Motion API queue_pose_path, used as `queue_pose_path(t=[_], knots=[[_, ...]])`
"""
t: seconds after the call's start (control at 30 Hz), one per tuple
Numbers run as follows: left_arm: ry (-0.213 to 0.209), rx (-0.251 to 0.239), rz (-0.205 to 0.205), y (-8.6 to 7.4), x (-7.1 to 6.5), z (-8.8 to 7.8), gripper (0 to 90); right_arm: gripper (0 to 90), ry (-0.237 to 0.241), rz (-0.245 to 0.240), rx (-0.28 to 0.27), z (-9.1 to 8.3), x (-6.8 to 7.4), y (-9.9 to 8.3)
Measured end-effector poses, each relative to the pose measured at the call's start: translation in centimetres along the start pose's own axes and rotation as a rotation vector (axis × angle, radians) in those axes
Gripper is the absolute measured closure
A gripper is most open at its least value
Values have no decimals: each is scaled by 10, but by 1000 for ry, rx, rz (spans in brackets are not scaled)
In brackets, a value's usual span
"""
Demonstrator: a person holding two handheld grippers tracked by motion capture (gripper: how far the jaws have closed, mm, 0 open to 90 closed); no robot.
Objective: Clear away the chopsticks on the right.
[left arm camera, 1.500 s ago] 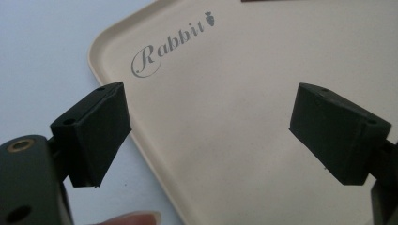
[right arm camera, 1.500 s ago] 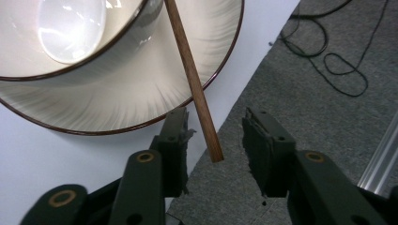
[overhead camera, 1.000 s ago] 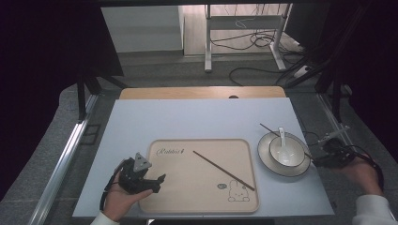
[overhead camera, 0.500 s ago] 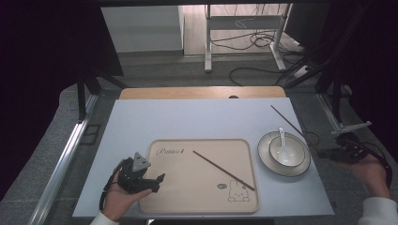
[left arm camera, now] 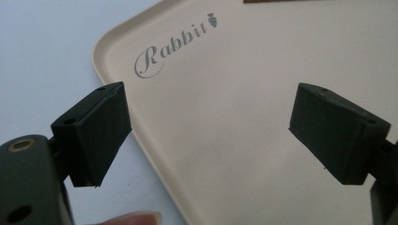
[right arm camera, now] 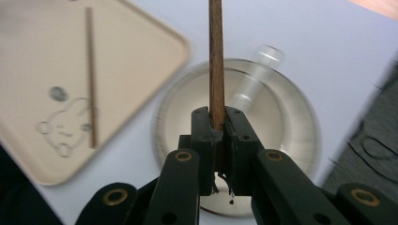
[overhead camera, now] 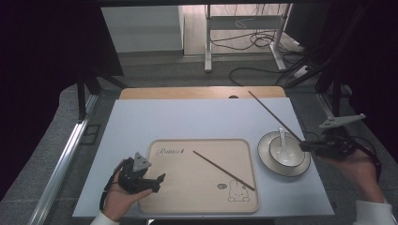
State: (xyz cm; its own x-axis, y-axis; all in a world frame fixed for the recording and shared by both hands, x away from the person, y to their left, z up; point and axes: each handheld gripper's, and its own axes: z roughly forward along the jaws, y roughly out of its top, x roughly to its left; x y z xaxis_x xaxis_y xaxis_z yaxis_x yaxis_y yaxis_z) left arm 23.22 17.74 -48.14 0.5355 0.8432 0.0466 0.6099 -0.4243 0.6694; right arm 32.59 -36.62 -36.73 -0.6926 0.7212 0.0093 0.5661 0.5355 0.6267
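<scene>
Right gripper (right arm camera: 217,123) is clamped tight on one chopstick (right arm camera: 216,56), holding it up above the bowl (right arm camera: 300,140). Left gripper (left arm camera: 206,136) sits spread wide over the tray (left arm camera: 225,112) edge, gripping nothing.

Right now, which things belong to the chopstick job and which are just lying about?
In the job:
- right tool, shut on the lifted chopstick
- second chopstick
- tray

Lying about:
- bowl with spoon
- left tool, open, by the tray's edge

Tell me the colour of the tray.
The tray is cream-beige; high view shows it best.
</scene>
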Motion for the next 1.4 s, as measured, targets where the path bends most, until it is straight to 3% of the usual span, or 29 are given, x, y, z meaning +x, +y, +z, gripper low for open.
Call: queue_pose_path(t=[0.1,0.13,0.2,0.43,0.63,0.83,0.97,1.07,1.13,1.27,1.4], knots=[[0,-2,2,0,0,0,129,826,31,-52,25,11,23,11],[0,-3,2,0,0,0,129,826,56,-82,44,22,38,17],[1,-3,2,0,0,0,129,825,69,-101,56,28,45,20],[0,-4,-2,-1,1,-1,129,825,123,-205,207,87,90,27],[-3,0,3,-1,2,-1,130,825,131,-237,314,124,105,20],[-4,1,5,-1,2,-1,129,822,114,-267,403,142,112,13],[-4,0,7,-1,2,-1,130,815,128,-274,408,145,113,12],[-4,0,4,-1,2,-1,130,703,158,-284,413,144,115,11],[-3,0,5,-1,2,-1,130,675,158,-288,396,141,115,12],[-3,-2,4,0,2,-2,129,565,144,-273,299,132,117,20],[0,-6,0,0,3,-2,130,455,191,-281,184,132,138,39]])
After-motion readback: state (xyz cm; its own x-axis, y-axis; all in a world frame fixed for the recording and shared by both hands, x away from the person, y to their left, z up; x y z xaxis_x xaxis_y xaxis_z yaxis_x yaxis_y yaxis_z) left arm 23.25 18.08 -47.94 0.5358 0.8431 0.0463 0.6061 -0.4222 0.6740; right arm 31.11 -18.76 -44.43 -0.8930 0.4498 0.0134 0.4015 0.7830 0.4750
